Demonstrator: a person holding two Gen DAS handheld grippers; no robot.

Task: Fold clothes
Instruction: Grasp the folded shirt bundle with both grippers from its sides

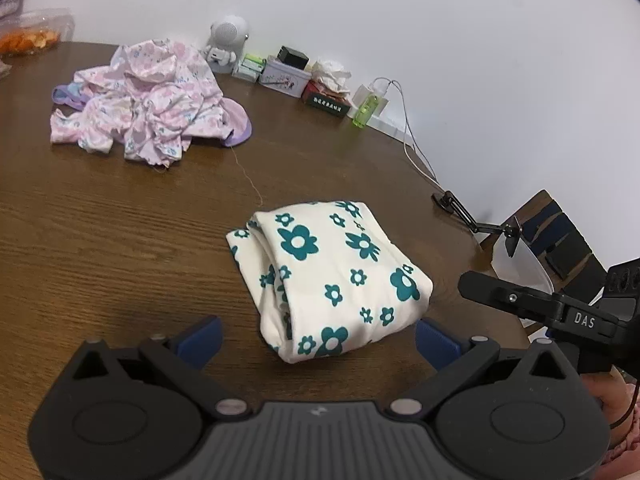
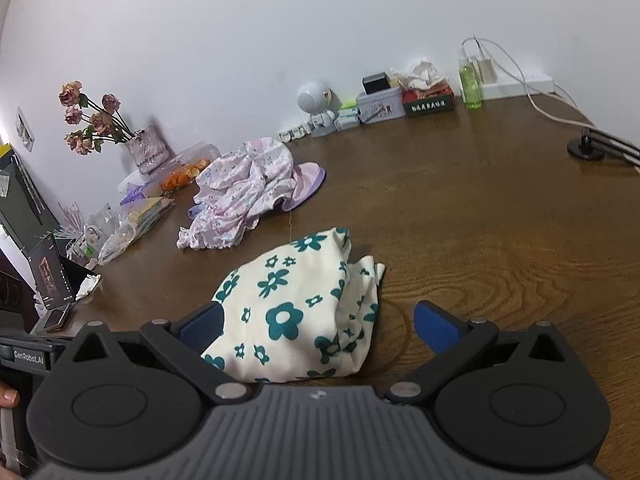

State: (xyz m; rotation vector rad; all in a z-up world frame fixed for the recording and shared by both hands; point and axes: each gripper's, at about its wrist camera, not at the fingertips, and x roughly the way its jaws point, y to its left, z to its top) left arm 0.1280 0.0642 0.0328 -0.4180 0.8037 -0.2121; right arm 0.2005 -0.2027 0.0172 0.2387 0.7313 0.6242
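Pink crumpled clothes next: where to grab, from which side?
Take the pink clothes at the loose ruffled hem on the near edge, coming in low from the flowered bundle's side. That edge lies thin on the table; the middle is a bunched heap.

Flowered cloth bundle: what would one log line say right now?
left gripper open | right gripper open | flowered cloth bundle folded, released on table | pink clothes pile unfolded

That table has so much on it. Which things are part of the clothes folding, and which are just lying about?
Part of the job:
- folded flower-print garment
- crumpled pink clothes pile, not yet folded

Just lying about:
- white speaker figure
- tin box
- green bottle
- vase of dried roses
- snack bags
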